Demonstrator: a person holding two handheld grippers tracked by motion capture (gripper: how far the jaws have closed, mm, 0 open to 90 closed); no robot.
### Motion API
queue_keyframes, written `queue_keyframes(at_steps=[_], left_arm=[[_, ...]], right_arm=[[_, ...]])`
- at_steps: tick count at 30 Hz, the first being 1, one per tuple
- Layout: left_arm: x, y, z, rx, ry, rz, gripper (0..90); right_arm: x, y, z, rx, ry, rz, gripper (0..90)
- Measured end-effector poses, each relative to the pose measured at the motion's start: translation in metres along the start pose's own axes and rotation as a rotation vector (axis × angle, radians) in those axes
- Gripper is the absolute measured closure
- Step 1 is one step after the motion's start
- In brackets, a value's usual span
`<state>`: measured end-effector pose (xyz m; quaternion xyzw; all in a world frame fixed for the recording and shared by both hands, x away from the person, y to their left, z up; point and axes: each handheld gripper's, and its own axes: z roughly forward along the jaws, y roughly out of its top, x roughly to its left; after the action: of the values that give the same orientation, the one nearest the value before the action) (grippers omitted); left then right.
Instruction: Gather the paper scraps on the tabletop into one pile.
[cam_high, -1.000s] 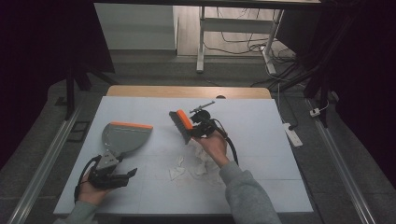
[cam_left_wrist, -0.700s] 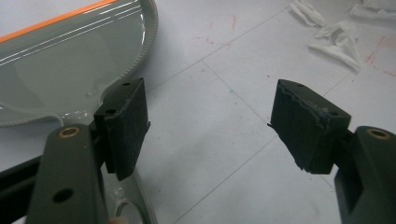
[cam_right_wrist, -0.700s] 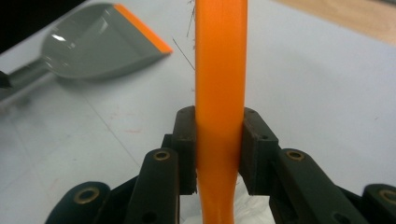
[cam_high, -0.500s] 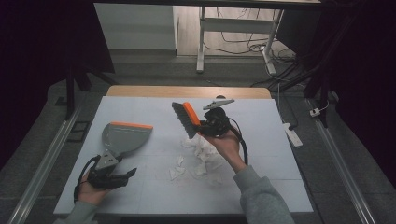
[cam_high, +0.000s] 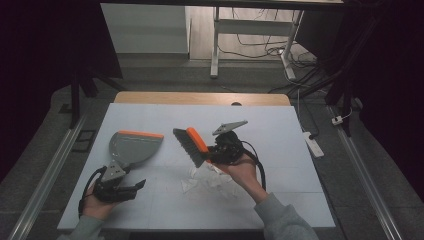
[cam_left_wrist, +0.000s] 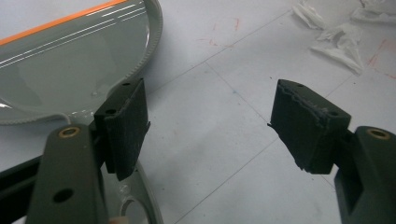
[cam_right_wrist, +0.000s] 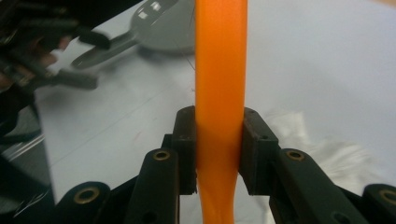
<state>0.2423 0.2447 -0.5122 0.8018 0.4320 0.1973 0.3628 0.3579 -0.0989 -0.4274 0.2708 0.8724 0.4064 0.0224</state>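
A grey dustpan (cam_high: 131, 147) with an orange lip lies on the white table at the left; its pan (cam_left_wrist: 60, 60) and handle show in the left gripper view. My left gripper (cam_high: 131, 188) hovers open just in front of the dustpan's handle, its pads (cam_left_wrist: 126, 122) wide apart with nothing between them. My right gripper (cam_high: 214, 152) is shut on the orange handle (cam_right_wrist: 219, 93) of a hand brush (cam_high: 192, 145), held above the table with dark bristles toward the dustpan. Scraps of white paper (cam_high: 207, 179) lie under the brush, also seen as paper scraps (cam_left_wrist: 336, 39).
The white table surface (cam_high: 280, 135) ends in a wooden edge at the back. A white power strip (cam_high: 311, 144) lies off the right side. A desk frame and cables stand on the floor behind.
My right gripper has carried the brush a little back and to the right, then lower over the paper scraps. The left gripper has stayed by the dustpan handle.
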Motion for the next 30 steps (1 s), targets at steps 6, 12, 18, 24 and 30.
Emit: queue_keyframes(at_steps=[6,12,18,24,30], left_arm=[[0.002,-0.001,-0.001,-0.003,0.006,-0.009,28.6],[0.005,-0.002,-0.004,-0.011,0.013,-0.016,28.6],[0.005,-0.002,-0.003,-0.01,0.013,-0.018,28.6],[0.005,-0.002,-0.003,-0.009,0.012,-0.015,28.6],[0.005,-0.002,-0.002,-0.009,0.011,-0.014,28.6]], right_arm=[[0.021,-0.011,0.009,0.055,0.101,0.001,70.3],[0.044,-0.02,0.028,0.137,0.142,-0.031,70.3],[0.047,-0.024,0.05,0.17,0.166,-0.033,70.3],[0.039,-0.026,0.056,0.177,0.111,-0.033,70.3],[0.015,-0.033,0.049,0.145,0.043,0.02,70.3]])
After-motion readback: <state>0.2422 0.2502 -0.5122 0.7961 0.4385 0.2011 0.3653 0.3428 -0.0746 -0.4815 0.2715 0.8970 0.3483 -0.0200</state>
